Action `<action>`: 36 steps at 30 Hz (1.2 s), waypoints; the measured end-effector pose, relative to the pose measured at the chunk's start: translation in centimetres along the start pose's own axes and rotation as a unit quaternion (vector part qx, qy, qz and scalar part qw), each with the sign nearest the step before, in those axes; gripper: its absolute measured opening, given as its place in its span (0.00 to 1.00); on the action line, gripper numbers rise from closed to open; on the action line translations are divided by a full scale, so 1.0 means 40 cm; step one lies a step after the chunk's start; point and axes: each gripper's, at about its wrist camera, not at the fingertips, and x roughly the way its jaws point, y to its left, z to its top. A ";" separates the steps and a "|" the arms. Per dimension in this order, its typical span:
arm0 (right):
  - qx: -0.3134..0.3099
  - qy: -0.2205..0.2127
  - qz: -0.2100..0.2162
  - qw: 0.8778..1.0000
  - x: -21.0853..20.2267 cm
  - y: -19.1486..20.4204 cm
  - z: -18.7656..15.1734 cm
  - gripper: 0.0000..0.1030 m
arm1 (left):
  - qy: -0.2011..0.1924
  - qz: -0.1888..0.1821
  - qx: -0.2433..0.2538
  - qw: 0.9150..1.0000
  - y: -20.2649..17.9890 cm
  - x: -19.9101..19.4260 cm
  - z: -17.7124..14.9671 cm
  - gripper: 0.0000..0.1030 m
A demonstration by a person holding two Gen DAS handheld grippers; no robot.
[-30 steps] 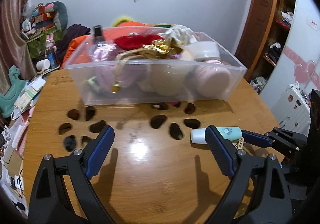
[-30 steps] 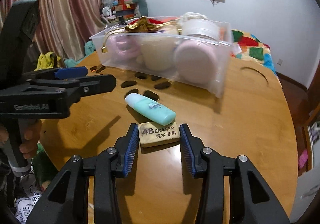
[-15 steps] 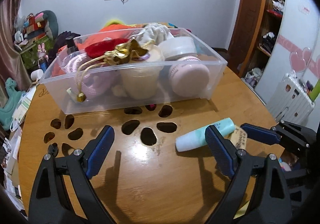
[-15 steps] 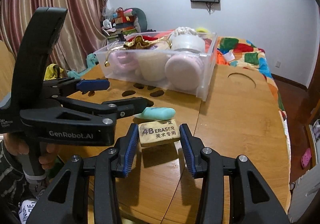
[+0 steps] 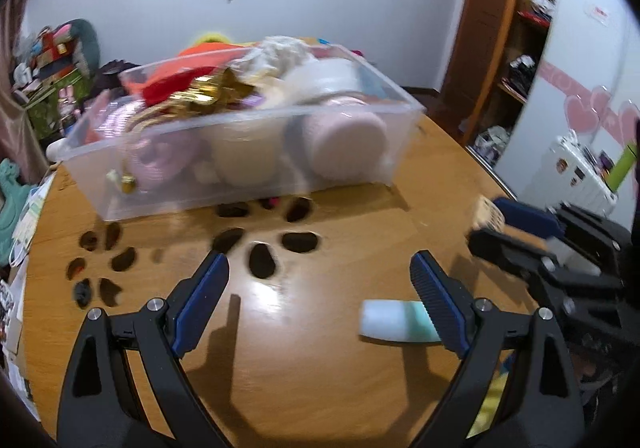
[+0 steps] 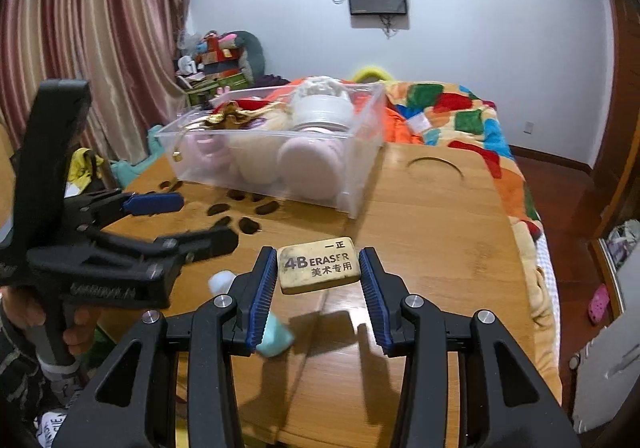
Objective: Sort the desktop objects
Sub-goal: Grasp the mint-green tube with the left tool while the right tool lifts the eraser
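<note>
Blue pads of the left gripper (image 5: 316, 304) stand wide apart over the wooden table (image 5: 280, 388), holding nothing; the mint tube (image 5: 394, 322) lies near its right pad, still unsorted. From the right view, the right gripper (image 6: 318, 288) squeezes the eraser (image 6: 318, 266) (lifted off the table), and the clear box (image 6: 360, 167) at the far edge looks nearly full.

A full bin (image 5: 248, 183) sits on the table (image 5: 320, 368); a tube (image 5: 394, 322) lies nearer, holes (image 5: 260, 248) between them.
</note>
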 end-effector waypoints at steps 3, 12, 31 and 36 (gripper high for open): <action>0.017 0.001 -0.011 1.000 -0.004 -0.035 -0.005 0.37 | 0.008 -0.021 0.007 1.000 -0.031 0.001 -0.013 0.90; 0.048 -0.005 -0.023 0.999 -0.026 -0.099 -0.015 0.37 | 0.028 -0.037 0.051 0.998 -0.116 0.028 -0.051 0.90; 0.029 -0.001 0.005 1.000 -0.021 -0.035 -0.008 0.37 | -0.012 0.006 0.058 0.998 -0.112 0.012 -0.054 0.71; 0.021 -0.002 0.008 1.000 -0.022 -0.014 0.004 0.38 | -0.032 0.025 0.042 0.998 -0.076 -0.018 -0.036 0.71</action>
